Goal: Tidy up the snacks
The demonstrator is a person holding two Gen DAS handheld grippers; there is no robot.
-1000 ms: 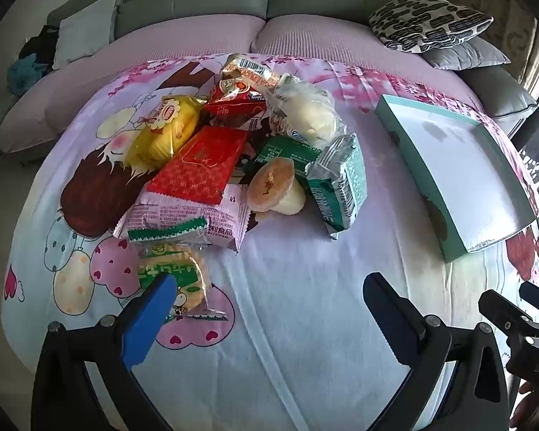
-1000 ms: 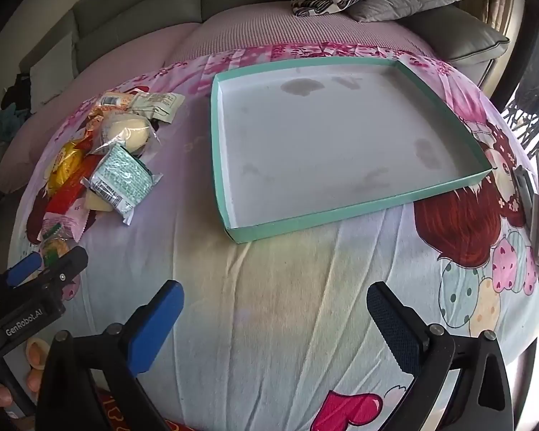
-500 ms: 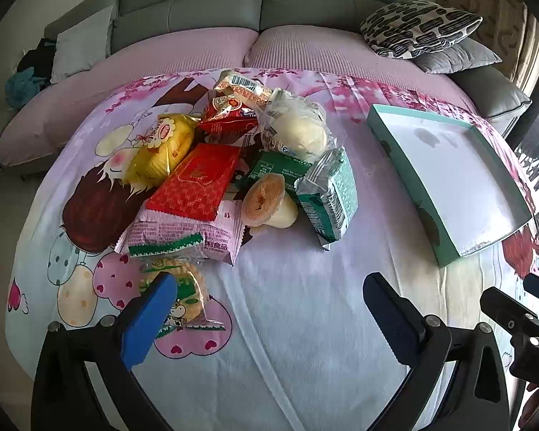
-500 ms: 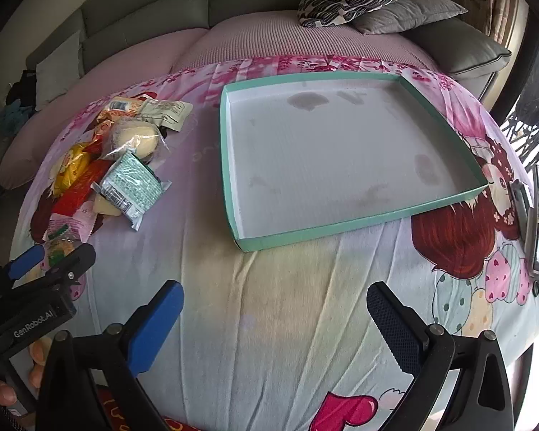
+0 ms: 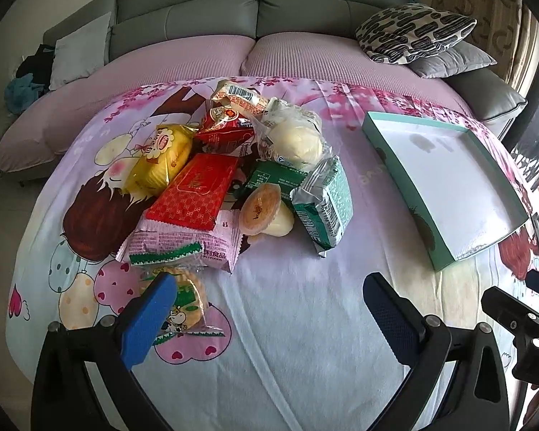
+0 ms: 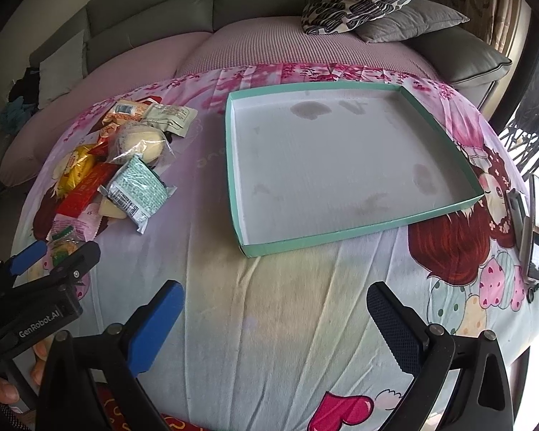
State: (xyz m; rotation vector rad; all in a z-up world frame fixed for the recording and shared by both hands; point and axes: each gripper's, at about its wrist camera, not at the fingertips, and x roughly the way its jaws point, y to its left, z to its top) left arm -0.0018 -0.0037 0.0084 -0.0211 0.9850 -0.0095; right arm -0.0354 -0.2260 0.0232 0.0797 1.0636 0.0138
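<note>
A heap of snack packets lies on a cartoon-print cloth: a red flat pack (image 5: 194, 192), a yellow bag (image 5: 161, 160), a green-white pack (image 5: 325, 208), a bagged bun (image 5: 294, 142), a jelly cup (image 5: 262, 210), a pink wafer pack (image 5: 187, 242) and a small biscuit pack (image 5: 188, 298). My left gripper (image 5: 266, 318) hovers open just before the heap, its left pad over the biscuit pack. A shallow teal-rimmed box (image 6: 341, 167) lies empty to the right of the heap (image 6: 125, 172). My right gripper (image 6: 275, 323) stands open in front of the box, holding nothing.
A grey sofa (image 5: 258, 10) with a patterned cushion (image 5: 413, 32) runs along the back. Phones or small devices (image 6: 535, 230) lie at the cloth's right edge. A person's fingers (image 6: 3, 391) hold the left gripper handle. Bare cloth spreads between heap and box.
Both grippers have drawn back and risen a little, so heap and box sit lower and smaller in view. Both stay open; no snack has moved.
</note>
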